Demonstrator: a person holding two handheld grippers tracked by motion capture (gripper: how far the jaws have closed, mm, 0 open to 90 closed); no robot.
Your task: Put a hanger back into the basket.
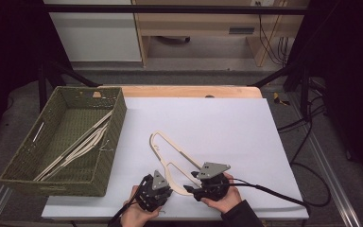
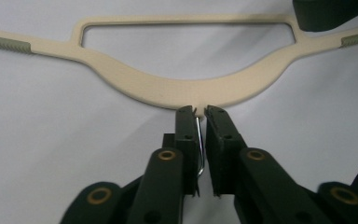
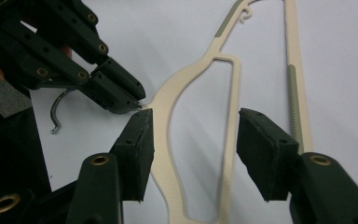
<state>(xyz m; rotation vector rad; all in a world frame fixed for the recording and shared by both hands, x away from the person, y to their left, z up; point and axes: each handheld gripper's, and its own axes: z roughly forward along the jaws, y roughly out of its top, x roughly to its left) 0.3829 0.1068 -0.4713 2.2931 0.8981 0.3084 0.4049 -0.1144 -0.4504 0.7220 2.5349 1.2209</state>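
Observation:
A cream hanger point(image 1: 176, 147) lies flat on the white table top, with its metal hook point(image 2: 199, 144) at the near end. My left gripper point(image 1: 166, 185) points at the hanger's neck point(image 2: 191, 91). Its jaws stand a narrow slit apart around the hook wire; the wire rests against one jaw, with a thin gap to the other. My right gripper point(image 1: 190, 182) is open, its jaws point(image 3: 193, 128) straddling the hanger's frame point(image 3: 168, 93) without touching it. In the right gripper view, the left gripper point(image 3: 135, 102) reaches in from the upper left, and the hook point(image 3: 56, 109) curls out behind it.
A green woven basket point(image 1: 118, 118) stands at the left of the table with several cream hangers point(image 1: 80, 142) inside. The white sheet's near edge point(image 1: 179, 218) runs just below the hands. Black cables point(image 1: 283, 194) trail off to the right.

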